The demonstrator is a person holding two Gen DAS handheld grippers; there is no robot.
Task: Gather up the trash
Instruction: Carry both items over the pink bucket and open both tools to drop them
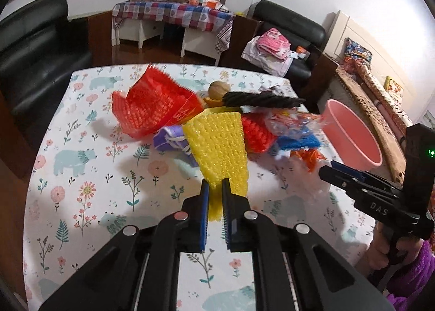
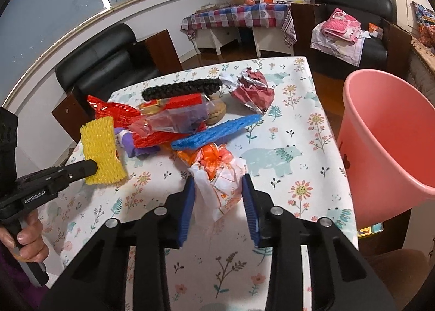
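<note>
My left gripper (image 1: 215, 188) pinches the soft yellow foam fruit net (image 1: 217, 148) by its near edge; it's featherlight. My right gripper (image 2: 218, 191) straddles the crumpled orange-white plastic wrapper (image 2: 217, 172), pads not yet pressing.

Bright indoor light, soft shadows pooling under the trash on the floral bear-print tablecloth (image 1: 81, 164). Fisheye bends the edges, dark vignette in the corners; the clear crinkled wrapper (image 1: 296, 120) smears with blur.
</note>
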